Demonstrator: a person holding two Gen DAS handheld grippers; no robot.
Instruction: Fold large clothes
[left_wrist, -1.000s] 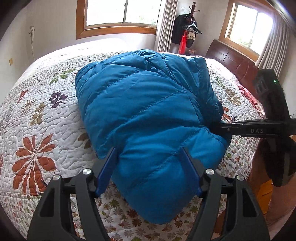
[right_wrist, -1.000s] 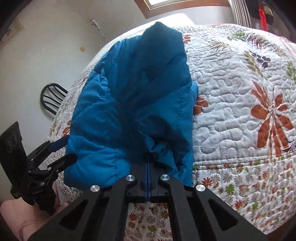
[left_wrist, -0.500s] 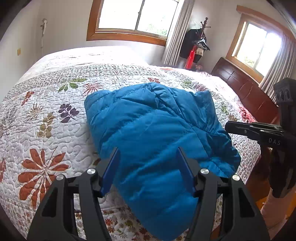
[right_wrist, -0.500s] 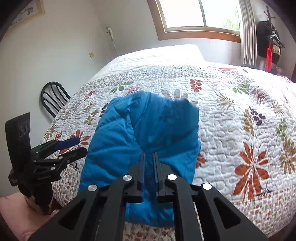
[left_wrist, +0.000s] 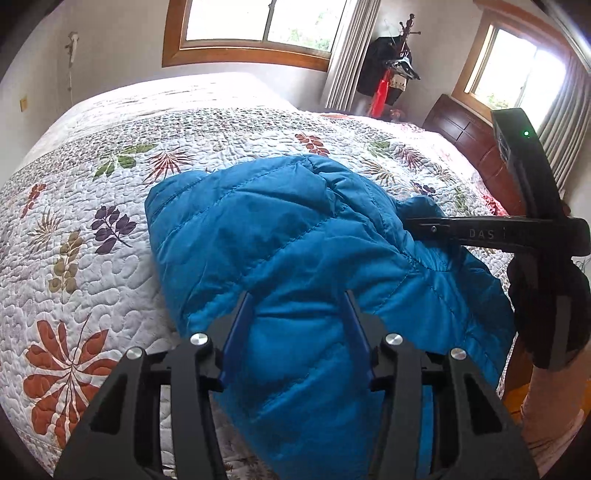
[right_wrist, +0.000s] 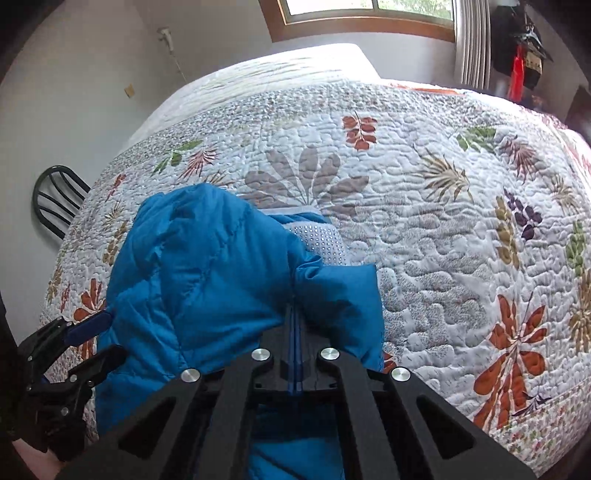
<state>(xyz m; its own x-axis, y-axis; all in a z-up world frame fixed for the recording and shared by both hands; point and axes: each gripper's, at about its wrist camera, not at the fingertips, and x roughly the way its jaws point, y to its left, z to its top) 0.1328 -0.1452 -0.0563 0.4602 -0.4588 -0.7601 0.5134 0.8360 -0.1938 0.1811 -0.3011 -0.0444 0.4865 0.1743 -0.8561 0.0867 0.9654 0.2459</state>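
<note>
A blue quilted down jacket (left_wrist: 280, 254) lies bunched on the near part of the bed, its lower part hanging over the bed's front edge. It also shows in the right wrist view (right_wrist: 207, 280), with pale dotted lining (right_wrist: 317, 240) exposed. My left gripper (left_wrist: 295, 302) is open, its blue-padded fingers apart over the jacket, holding nothing. My right gripper (right_wrist: 293, 314) is shut on a fold of the jacket; in the left wrist view (left_wrist: 410, 223) its tip bites the jacket's right side. The left gripper shows in the right wrist view (right_wrist: 99, 336), open at the jacket's left edge.
The bed carries a white leaf-print quilt (left_wrist: 110, 206). A dark wooden headboard (left_wrist: 465, 136) stands at the right. A black chair (right_wrist: 55, 203) stands by the bed's left side. A coat rack (left_wrist: 395, 70) stands in the far corner. Windows are behind.
My right gripper opened briefly half a second ago, then shut again on a jacket fold. The jacket dropped and bunched nearer the bed's edge. My left gripper stayed open.
</note>
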